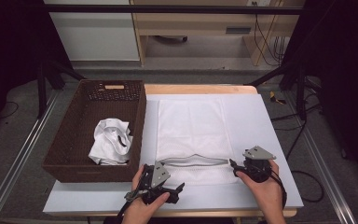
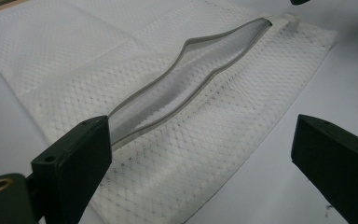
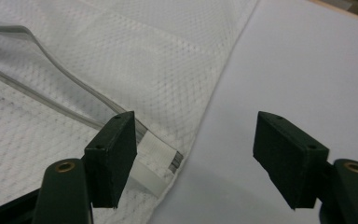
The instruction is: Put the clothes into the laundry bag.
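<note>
A white mesh laundry bag with a grey zip opening (image 1: 191, 135) is lying flat on the pale grey table top (image 1: 270, 140), centred in the high view, its far edge running toward 12 o'clock and its near hem toward 6 o'clock. The grey zip opening (image 1: 195, 161) is gaping in a shallow arc across the bag near that hem. At 9 o'clock of the bag, a dark brown woven rectangular basket (image 1: 74, 140) is sitting just beside the bag's left edge, and a crumpled white garment with dark trim (image 1: 111, 142) is lying inside it toward the near end. Bare table surface is lying open at 3 o'clock of the bag as far as the table's right edge, and a narrow strip is remaining open at 6 o'clock between the hem and the near edge. No brand, label or legible writing is showing on the bag, the basket or the garment. The left gripper (image 1: 170, 189) is resting at the bag's near left corner, about 7 o'clock, held in the person's left hand (image 1: 144, 205); in the left gripper view its jaws are standing wide apart, holding nothing, one jaw sitting over the mesh at the zip's end and the other over bare table. The right gripper (image 1: 235, 165) is sitting at the zip's right end, about 4 o'clock, in the right hand (image 1: 265, 186); in the right gripper view its jaws are likewise spread wide and empty, the left-hand jaw lying just beside the white fabric tab at the zip's end (image 3: 156, 158), though contact cannot be confirmed.
</note>
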Demonstrator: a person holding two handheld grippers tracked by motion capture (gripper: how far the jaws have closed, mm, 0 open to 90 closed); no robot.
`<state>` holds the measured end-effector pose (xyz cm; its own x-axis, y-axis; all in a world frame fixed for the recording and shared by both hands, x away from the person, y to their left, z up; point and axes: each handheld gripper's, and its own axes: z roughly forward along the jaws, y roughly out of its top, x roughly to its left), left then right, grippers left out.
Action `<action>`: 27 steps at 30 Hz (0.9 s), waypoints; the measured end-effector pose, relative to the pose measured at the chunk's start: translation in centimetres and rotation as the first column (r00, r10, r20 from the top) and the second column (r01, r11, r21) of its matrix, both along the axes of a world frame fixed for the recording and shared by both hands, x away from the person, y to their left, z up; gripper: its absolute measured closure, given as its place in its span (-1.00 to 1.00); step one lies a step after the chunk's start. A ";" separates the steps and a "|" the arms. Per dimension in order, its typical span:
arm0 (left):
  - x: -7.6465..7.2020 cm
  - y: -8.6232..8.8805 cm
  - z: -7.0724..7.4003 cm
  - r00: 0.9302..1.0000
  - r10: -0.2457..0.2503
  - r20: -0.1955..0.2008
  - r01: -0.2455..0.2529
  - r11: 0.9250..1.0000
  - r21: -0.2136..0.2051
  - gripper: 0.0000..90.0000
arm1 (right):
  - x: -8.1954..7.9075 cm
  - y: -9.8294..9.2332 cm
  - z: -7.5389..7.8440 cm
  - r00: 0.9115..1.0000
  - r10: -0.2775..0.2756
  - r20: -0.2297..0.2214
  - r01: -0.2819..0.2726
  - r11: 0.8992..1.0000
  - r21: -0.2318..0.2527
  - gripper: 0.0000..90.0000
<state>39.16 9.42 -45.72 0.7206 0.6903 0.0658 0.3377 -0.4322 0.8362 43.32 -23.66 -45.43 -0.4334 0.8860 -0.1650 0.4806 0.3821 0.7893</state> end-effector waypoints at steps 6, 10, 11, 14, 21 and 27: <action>-0.1 0.1 -0.1 1.000 0.003 0.017 -0.003 1.000 0.020 -0.86 | 0.0 2.7 1.9 0.996 0.057 0.074 -0.048 0.992 -0.118 -0.20; -0.1 0.1 -0.2 0.999 0.021 0.032 -0.022 0.999 0.037 -0.85 | 1.8 4.9 2.8 0.990 0.131 0.047 -0.121 0.977 -0.178 -0.10; -0.1 0.1 -0.2 0.999 0.021 0.032 -0.022 0.999 0.037 -0.84 | 1.8 4.9 2.8 0.990 0.131 0.047 -0.121 0.977 -0.178 -0.10; 0.0 0.2 -0.3 0.999 0.028 0.041 -0.030 0.998 0.047 -0.83 | 3.3 5.8 2.9 0.986 0.152 0.072 -0.139 0.977 -0.160 -0.02; 0.2 0.4 -0.1 0.999 0.030 0.036 -0.032 0.999 0.042 -0.82 | 2.2 5.7 1.3 0.973 0.220 0.067 -0.203 0.958 -0.200 0.12; 0.2 0.1 -0.1 0.999 0.026 0.031 -0.028 0.999 0.047 -0.82 | 1.9 5.4 1.1 0.966 0.245 0.080 -0.228 0.958 -0.176 0.24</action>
